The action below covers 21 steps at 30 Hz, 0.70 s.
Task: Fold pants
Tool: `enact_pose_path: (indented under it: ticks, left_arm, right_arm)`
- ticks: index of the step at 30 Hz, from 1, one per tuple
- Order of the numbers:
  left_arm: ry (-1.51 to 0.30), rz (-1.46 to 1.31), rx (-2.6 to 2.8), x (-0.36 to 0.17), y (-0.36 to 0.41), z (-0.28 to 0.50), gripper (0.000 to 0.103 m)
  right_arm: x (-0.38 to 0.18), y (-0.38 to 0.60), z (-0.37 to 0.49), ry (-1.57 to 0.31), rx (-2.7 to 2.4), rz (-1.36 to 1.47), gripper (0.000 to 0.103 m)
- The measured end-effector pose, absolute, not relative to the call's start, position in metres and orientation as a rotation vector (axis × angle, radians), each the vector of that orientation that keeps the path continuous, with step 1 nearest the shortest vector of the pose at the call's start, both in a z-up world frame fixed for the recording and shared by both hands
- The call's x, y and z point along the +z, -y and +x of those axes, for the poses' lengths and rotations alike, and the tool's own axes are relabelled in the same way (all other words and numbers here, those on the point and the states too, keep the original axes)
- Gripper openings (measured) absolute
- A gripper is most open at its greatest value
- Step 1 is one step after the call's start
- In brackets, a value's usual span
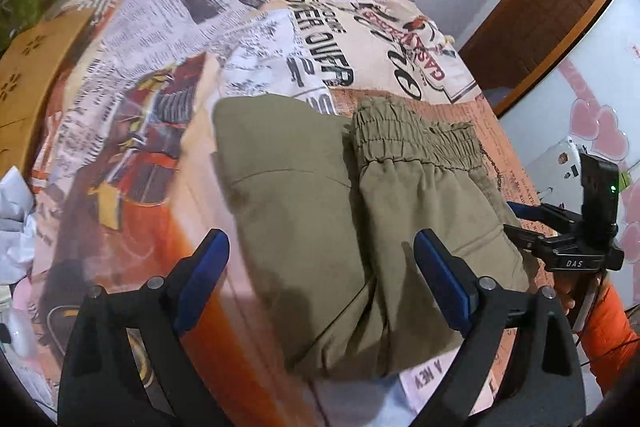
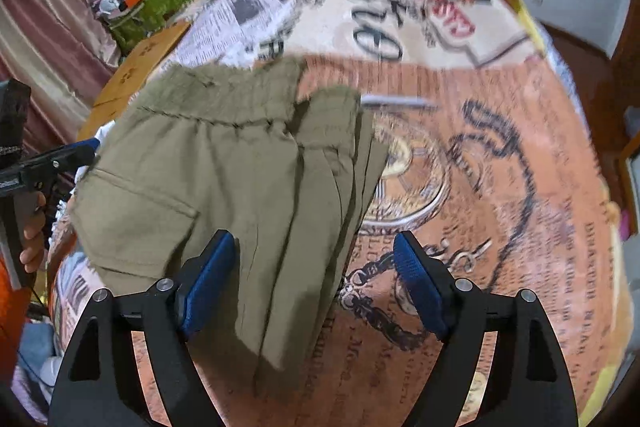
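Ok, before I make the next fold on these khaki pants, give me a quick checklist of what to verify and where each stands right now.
1. Left gripper open and empty: ok, nothing pinched between its blue pads.
2. Right gripper open and empty: ok, the cloth lies under it, not clamped.
3. Pants resting on the bedspread, not hanging: ok.
4. Elastic waistband in view and reachable: ok.
5. Folded layers lined up: not ok, the right wrist view shows several edges stepped along one side.
6. Pants fully clear of the bed edge: cannot tell, the near end is hidden behind the grippers.
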<state>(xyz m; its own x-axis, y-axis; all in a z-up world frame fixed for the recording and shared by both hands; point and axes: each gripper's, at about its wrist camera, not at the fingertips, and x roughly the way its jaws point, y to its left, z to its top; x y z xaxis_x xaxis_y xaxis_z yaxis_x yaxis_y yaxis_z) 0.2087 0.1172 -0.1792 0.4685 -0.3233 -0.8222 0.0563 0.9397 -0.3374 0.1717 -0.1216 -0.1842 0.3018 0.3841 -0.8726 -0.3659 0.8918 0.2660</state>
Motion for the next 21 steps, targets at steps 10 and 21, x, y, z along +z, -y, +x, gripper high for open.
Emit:
enact_pose_path:
  ticks: [10, 21]
  left_arm:
    - [-1.135, -0.365, -0.256, -0.209, -0.116, 0.238, 0.099]
    - [-1.156, -0.447, -0.259, -0.207, -0.117, 0.251, 0.061]
  right_arm:
    - [-0.193, 0.121, 0.182, -1.19, 0.538, 0.112, 0.086]
    - [-0.194, 0.118, 0.204, -1.251, 0.545, 0.256, 0.038]
